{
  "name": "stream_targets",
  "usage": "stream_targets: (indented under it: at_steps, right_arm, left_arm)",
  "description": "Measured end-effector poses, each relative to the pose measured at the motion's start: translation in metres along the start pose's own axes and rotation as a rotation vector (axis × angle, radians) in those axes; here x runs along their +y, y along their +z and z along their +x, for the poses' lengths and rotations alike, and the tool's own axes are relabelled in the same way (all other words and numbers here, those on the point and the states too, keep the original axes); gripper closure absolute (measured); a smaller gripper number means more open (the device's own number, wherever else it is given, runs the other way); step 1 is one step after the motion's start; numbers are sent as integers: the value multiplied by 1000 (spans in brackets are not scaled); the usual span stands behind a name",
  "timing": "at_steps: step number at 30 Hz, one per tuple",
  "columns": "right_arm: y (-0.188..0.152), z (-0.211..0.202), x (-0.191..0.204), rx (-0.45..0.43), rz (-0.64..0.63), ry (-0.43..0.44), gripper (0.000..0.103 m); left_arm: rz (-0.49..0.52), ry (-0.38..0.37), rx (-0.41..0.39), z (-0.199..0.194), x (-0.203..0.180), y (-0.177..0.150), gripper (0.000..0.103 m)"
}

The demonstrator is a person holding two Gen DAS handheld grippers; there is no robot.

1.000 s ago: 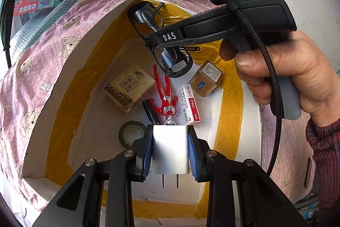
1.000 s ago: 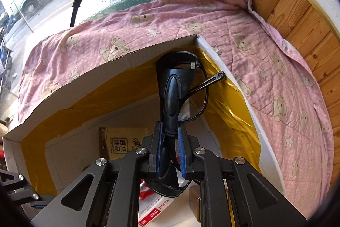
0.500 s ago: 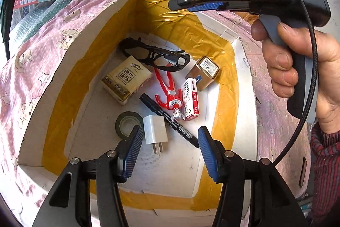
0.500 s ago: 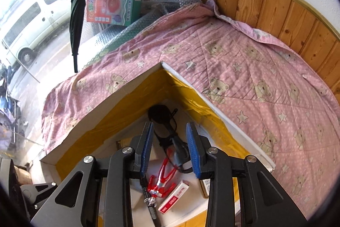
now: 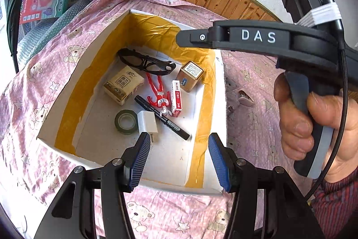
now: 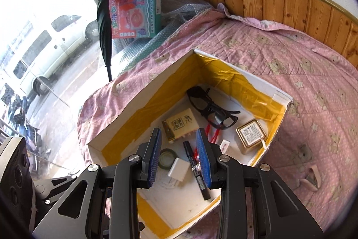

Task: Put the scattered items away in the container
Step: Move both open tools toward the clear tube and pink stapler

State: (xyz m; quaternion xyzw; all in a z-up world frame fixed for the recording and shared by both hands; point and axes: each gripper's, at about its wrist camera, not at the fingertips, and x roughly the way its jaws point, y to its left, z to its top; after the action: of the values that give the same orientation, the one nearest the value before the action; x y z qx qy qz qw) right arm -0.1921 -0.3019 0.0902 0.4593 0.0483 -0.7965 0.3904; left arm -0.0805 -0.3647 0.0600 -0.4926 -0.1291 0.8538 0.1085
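Tidying stage: eight things are lying inside the box [image 5: 220, 91], and both grippers are hovering above it with nothing between their pads.
Box contents: the glasses [image 5: 146, 62] are sitting toward the upper middle of the left view, with the tissue pack [image 5: 123, 87] below them, the tin [image 5: 190, 76] to their right, and the red figure [image 5: 159, 93] and small carton [image 5: 176, 98] at centre.
Lower contents: the tape roll [image 5: 126, 121] is touching the white charger [image 5: 147, 122], and the marker [image 5: 161, 117] is lying diagonally across the box floor beside them.
Left gripper [image 5: 177, 159]: its jaws are standing wide apart and empty, pointing down over the near wall at the bottom centre of its frame.
Right gripper [image 6: 180, 157]: its jaws are parted and empty too, aiming into the box from the lower middle of its view.
Hand [image 5: 311, 124]: it is wrapping the right tool's handle at the right edge of the left view, holding the tool level above the far right wall.
Left over: a small pink clip-like thing [image 6: 312, 176] is lying on the quilt [image 6: 302, 73] to the right of the box; what it is, I cannot tell.
Doing it well: if that thing counts as scattered, I am judging the right gripper the nearer one, and a steep approach should be keeping the pads from pinching quilt folds.
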Motion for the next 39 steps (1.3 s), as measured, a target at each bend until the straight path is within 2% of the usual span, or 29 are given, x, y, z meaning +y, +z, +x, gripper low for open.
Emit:
stream_targets:
  at_steps: [8,18,24,32,39]
  right_arm:
    - [-38,-31,19,-44,31,27,69]
    - [-86,-62,17,-93,102,45,69]
    - [-128,-87,0,-138,183,54,69]
    - [-191,-122,-35,-204,324,15,69]
    - [-223,-150,-81,-257,447,-20,67]
  left_arm:
    - [4,-1,-23,-27,-14,-17,44]
    - [60,-13,-50,-51,-42,-34,44]
    - [116,-30,-29,-51,-70,-51,44]
    - [198,-41,19,-35,-111,-66,44]
    - [246,-60,65,-6,-143,-70,43]
